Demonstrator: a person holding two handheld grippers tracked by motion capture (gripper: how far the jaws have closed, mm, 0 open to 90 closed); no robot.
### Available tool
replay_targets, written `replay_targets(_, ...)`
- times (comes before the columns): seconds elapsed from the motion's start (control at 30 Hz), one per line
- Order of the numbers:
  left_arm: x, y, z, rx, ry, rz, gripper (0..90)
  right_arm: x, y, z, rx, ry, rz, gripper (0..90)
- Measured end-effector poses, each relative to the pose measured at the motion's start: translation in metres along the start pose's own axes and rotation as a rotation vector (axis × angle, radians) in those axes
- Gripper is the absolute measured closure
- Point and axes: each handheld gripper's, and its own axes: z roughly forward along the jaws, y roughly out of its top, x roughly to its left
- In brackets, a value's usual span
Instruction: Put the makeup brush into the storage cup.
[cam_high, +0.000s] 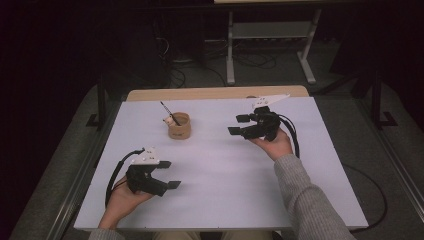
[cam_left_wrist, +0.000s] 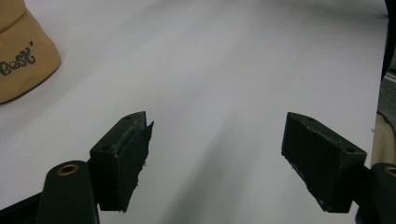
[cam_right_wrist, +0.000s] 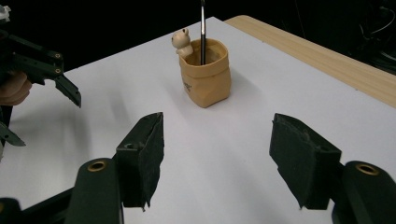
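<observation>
High view: 1 white table (cam_high: 220, 200) carries 1 tan pen holder (cam_high: 179, 125) toward its far left part. 1 dark pen (cam_high: 170, 113) stands in the holder, leaning to the left, and 1 small bear figure (cam_high: 170, 120) sits at the holder's rim.

Left gripper (cam_high: 168, 174) is held in the person's left hand (cam_high: 121, 201) at the near left of the table, pointing to the right. Its 2 jaws stand apart with nothing between them. The holder lies beyond it, well apart. Left gripper view confirms this: left gripper (cam_left_wrist: 217, 154) shows 2 separated black pads over bare white table (cam_left_wrist: 224, 70), with the tan pen holder (cam_left_wrist: 23, 56) at the upper left edge, printed lettering visible on its side.

Right gripper (cam_high: 239, 124) is held in the person's right hand (cam_high: 274, 145) at the far right of the table, pointing left toward the holder, apart from it. Right gripper view: right gripper (cam_right_wrist: 215, 154) has its 2 jaws wide apart, nothing between them. The pen holder (cam_right_wrist: 208, 79) stands ahead, upright, with the pen (cam_right_wrist: 203, 32) rising from it and the bear figure (cam_right_wrist: 182, 42) at its left rim. The left gripper (cam_right_wrist: 42, 79) shows at the left edge.
</observation>
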Motion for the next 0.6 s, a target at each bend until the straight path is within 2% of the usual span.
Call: replay_targets(0.6,0.001,0.0,0.001,-0.003,0.009,-0.007,22.4,0.001,-0.01,-0.016,-0.007,-0.015,0.006,32.8)
